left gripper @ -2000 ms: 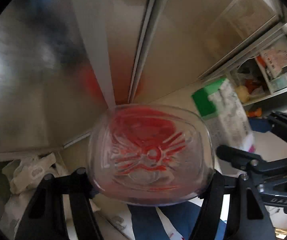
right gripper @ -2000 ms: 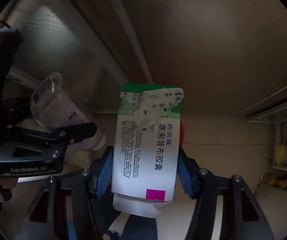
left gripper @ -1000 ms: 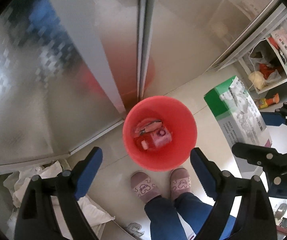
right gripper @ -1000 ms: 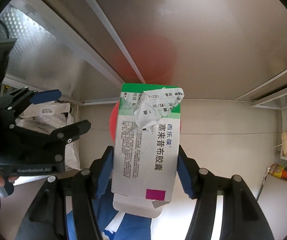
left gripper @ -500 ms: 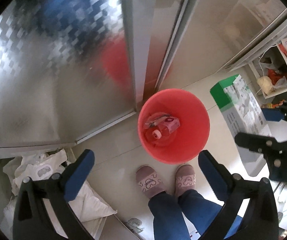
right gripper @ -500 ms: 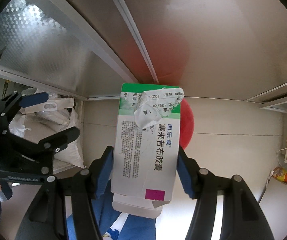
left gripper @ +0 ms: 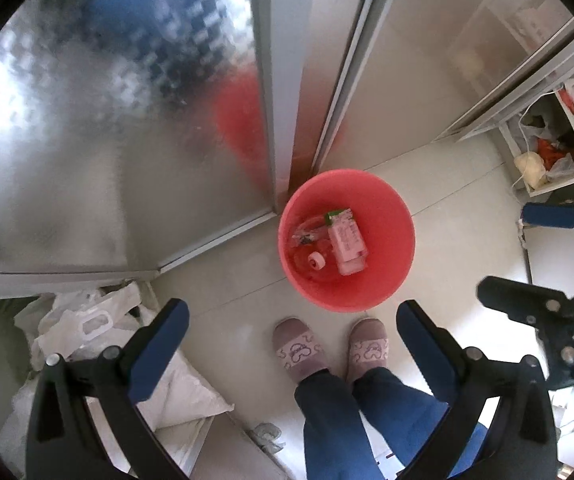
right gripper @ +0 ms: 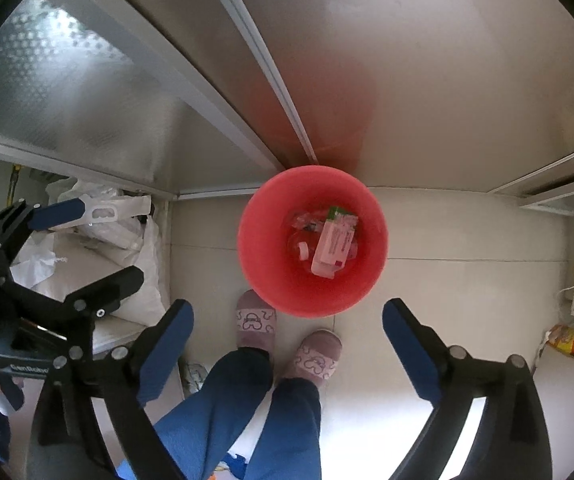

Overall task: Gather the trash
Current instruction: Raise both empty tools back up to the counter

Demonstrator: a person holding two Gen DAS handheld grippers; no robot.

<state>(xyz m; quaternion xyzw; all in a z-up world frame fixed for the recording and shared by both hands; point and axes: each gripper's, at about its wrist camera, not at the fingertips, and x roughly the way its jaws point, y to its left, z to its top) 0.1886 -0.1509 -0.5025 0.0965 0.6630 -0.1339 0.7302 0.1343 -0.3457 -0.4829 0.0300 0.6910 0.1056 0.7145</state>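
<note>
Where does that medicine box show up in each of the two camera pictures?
Left wrist view: the medicine box lies inside the red bucket, right of centre.
Right wrist view: the box lies in the same bucket, near the picture's middle.
Shared landmark: the slippers just below the bucket.

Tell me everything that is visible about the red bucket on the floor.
The red bucket is round, of smooth plastic as it looks, and stands upright and open on the pale tiled floor, just in front of the person's slippers and close to the metal door frame. Inside lie a medicine box, a clear bottle with a white cap and other small clear trash. Neither hand-held gripper touches it.
</note>
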